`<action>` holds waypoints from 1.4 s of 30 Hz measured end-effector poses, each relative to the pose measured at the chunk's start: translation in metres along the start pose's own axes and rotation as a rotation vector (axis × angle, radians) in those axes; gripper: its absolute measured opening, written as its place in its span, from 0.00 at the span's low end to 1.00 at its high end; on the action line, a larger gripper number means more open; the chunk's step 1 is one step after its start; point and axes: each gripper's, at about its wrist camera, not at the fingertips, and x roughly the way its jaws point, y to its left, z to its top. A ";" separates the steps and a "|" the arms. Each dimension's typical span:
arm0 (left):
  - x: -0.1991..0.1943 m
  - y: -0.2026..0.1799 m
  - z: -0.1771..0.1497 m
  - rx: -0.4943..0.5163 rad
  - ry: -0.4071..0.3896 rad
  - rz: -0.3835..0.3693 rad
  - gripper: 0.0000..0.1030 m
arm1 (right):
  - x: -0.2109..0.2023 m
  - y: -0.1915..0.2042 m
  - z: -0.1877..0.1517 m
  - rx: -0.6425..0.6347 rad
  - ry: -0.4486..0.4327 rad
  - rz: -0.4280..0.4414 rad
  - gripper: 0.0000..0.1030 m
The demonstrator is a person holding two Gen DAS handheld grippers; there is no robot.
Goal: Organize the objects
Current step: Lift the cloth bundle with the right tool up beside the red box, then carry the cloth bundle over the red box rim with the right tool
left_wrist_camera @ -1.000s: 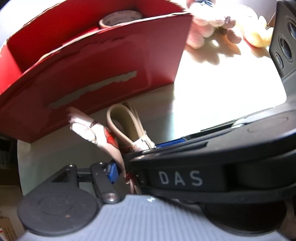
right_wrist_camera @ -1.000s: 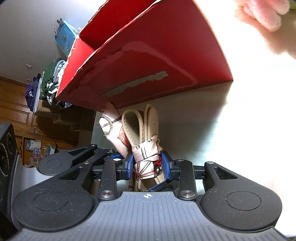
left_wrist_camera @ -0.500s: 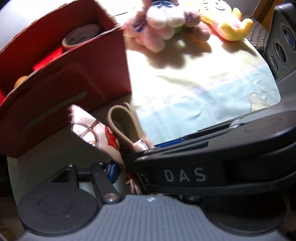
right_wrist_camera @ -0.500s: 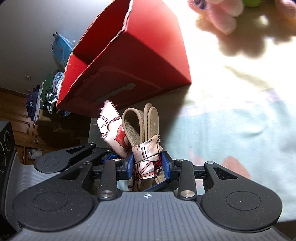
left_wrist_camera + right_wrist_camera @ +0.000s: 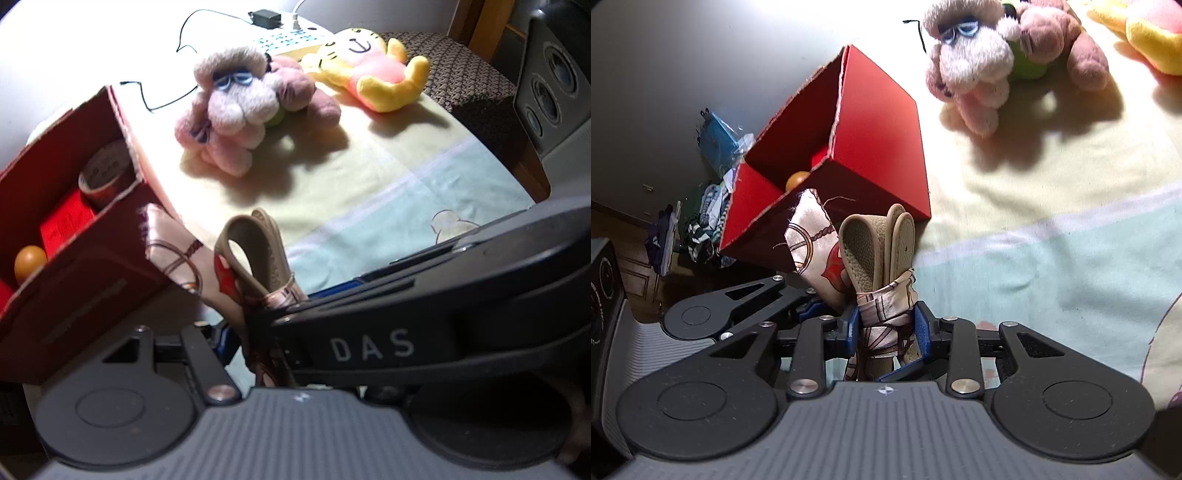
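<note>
1. I read "DAS" on my right gripper (image 5: 369,347).
2. Both grippers meet low; the right gripper squeezes the strap bundle (image 5: 882,295). Left gripper (image 5: 236,332): can't tell.
3. Red box (image 5: 879,147) at eleven o'clock.

Hard light falls from the upper far side, blowing the far bed (image 5: 229,44) out to near white in both views. The pink plush (image 5: 236,110) and yellow plush (image 5: 373,74) throw dark, sharp shadows toward the camera. The box (image 5: 879,147) front sits in shade. Fisheye bending curves the edges, corners darken, and the left view is slightly soft.
</note>
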 end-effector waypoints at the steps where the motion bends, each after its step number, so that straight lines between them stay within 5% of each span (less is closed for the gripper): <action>1: -0.003 0.000 0.001 0.007 -0.005 -0.002 0.59 | -0.002 0.002 0.000 -0.001 -0.008 0.001 0.33; 25: -0.087 0.052 0.039 0.127 -0.227 0.028 0.59 | -0.027 0.072 0.048 -0.079 -0.293 0.032 0.33; 42: -0.088 0.138 0.056 0.045 -0.248 0.134 0.59 | 0.031 0.112 0.096 -0.102 -0.302 0.124 0.33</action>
